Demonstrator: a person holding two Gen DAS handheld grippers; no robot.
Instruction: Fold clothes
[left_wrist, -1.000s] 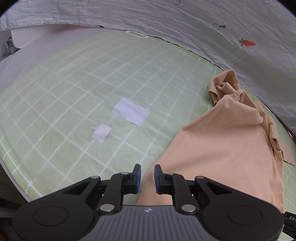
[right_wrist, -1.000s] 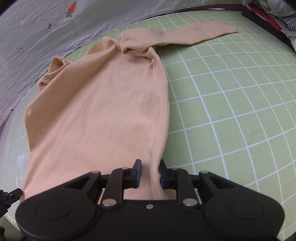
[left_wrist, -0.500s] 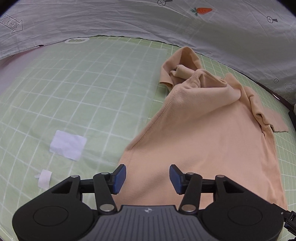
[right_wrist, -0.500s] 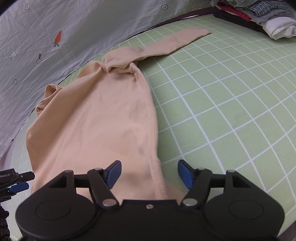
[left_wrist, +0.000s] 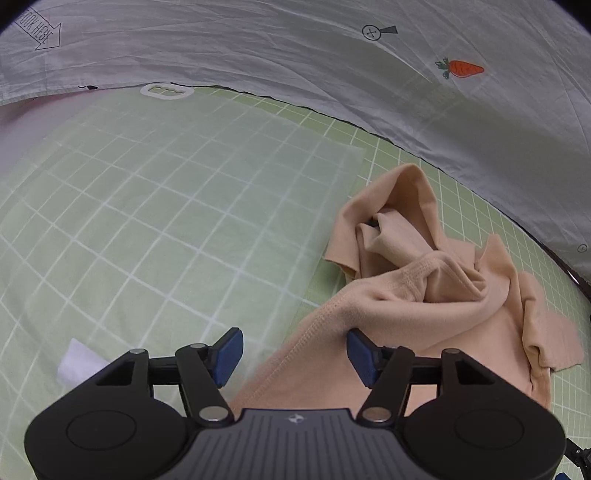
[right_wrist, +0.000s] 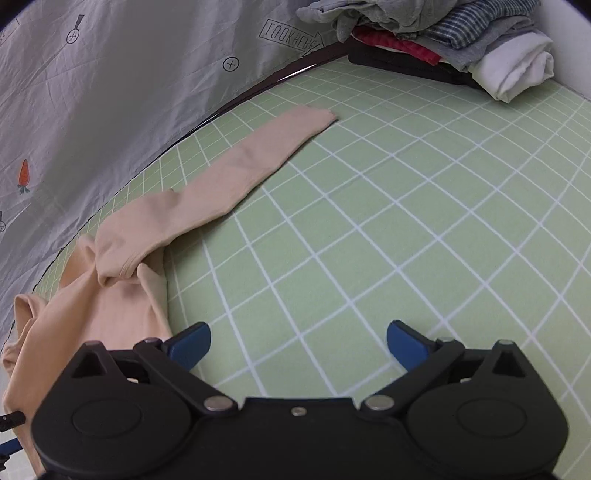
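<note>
Both claws have just been opening. We see the left claw (left_wrist: 291, 354) agape over the peach shirt (left_wrist: 424, 295) hem, unpinched; right claw (right_wrist: 298, 345) wide, empty. Hem released; sleeve (right_wrist: 236, 162) fold likely next.

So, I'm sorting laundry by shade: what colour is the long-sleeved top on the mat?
Plain peach-beige top, no pattern; clearest in the right wrist view.

Even, soft overhead light w/ faint shadows; heavy fisheye bend, dark corners, slight blur.

Soft matt knit shirt (left_wrist: 424, 314) (stitched hem); wrinkled thin cloth backdrop (left_wrist: 295, 55).
</note>
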